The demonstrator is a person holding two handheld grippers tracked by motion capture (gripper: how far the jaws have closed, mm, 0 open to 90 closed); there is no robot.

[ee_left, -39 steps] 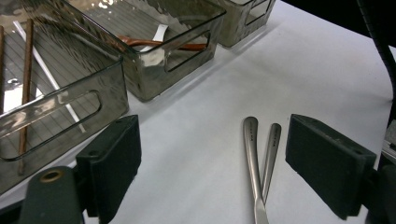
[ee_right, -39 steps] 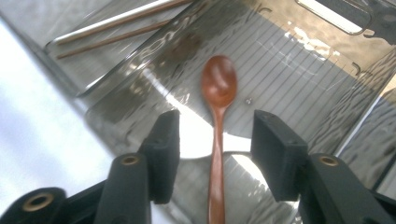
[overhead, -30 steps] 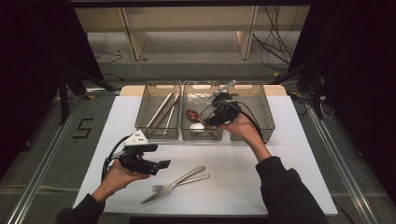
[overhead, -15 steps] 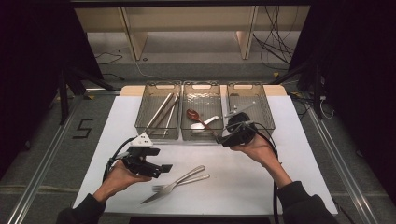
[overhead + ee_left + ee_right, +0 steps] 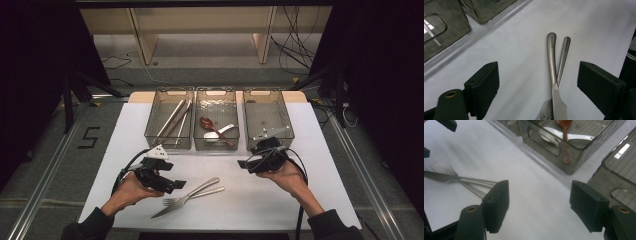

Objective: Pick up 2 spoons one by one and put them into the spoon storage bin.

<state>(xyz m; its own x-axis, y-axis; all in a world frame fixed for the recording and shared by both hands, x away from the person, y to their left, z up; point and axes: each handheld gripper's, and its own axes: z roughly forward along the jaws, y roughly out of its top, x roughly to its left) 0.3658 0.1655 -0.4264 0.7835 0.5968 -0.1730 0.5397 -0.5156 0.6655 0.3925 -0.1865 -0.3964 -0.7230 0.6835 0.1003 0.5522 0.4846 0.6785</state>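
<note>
A steel knife (image 5: 165,208) and fork (image 5: 202,190) lie crossed on the white mat (image 5: 320,150) near the front edge. My left gripper (image 5: 178,184) hovers just left of them, open, with the knife (image 5: 552,75) and fork (image 5: 563,53) lying between its jaws, untouched. My right gripper (image 5: 244,164) hangs low over the mat in front of the middle bin (image 5: 199,120). Its jaws have just been opening and nothing is between them. In the right gripper view the knife (image 5: 439,177) and fork (image 5: 442,167) lie farther off, to the left.
Three clear bins stand in a row at the back of the mat. The left bin (image 5: 150,131) holds long metal sticks. The middle one holds a red spoon (image 5: 207,123) and a white spoon (image 5: 218,133). The right bin (image 5: 286,112) has a bare floor.
My right gripper has come back from over the middle bin towards the near side and sunk close to the mat. The left hand and the cutlery have stayed put.
</note>
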